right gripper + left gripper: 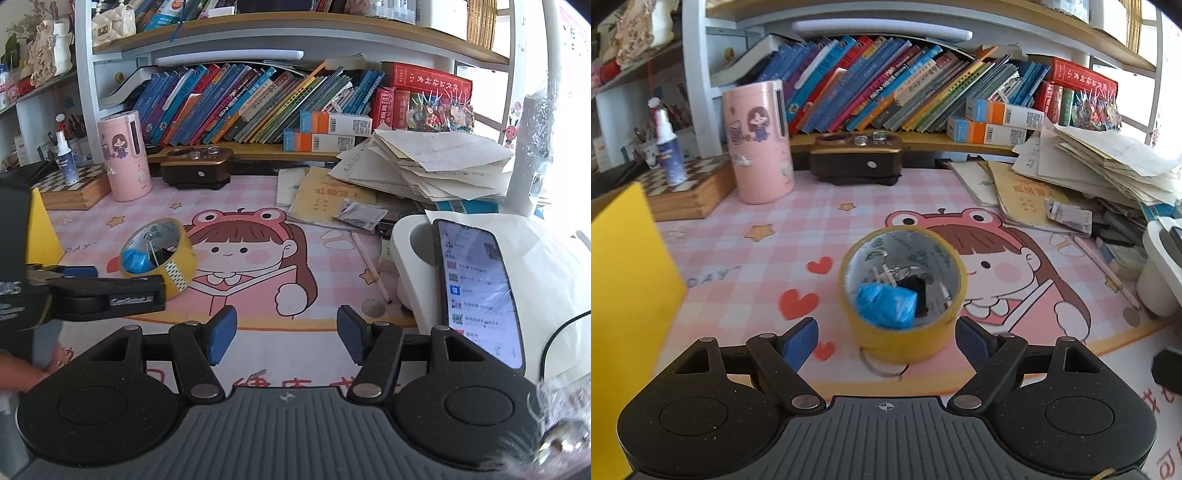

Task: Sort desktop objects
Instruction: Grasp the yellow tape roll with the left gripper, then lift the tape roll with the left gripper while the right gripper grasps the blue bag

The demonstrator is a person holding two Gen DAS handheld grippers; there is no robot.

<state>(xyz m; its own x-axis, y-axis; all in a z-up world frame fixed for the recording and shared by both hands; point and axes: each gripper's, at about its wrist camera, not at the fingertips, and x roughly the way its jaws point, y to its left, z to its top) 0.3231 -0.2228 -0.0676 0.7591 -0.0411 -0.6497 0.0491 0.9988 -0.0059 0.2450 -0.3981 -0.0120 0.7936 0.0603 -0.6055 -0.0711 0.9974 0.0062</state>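
A yellow tape roll (903,295) lies tilted on the pink cartoon desk mat (757,258). Inside it sit a crumpled blue thing (886,304) and a black clip. My left gripper (886,343) is open, and the near side of the roll sits between its blue pads (799,343) without touching them. In the right wrist view the roll (159,254) is at mid-left with the left gripper (129,281) beside it. My right gripper (288,339) is open over the mat's front part, with nothing between its fingers.
A yellow box (624,314) stands close on the left. At the back are a pink cylinder (759,144), a chessboard box (683,188), a dark brown box (855,158) and books. Piled papers (424,166), a pencil (369,266) and a phone (476,288) on a white stand fill the right.
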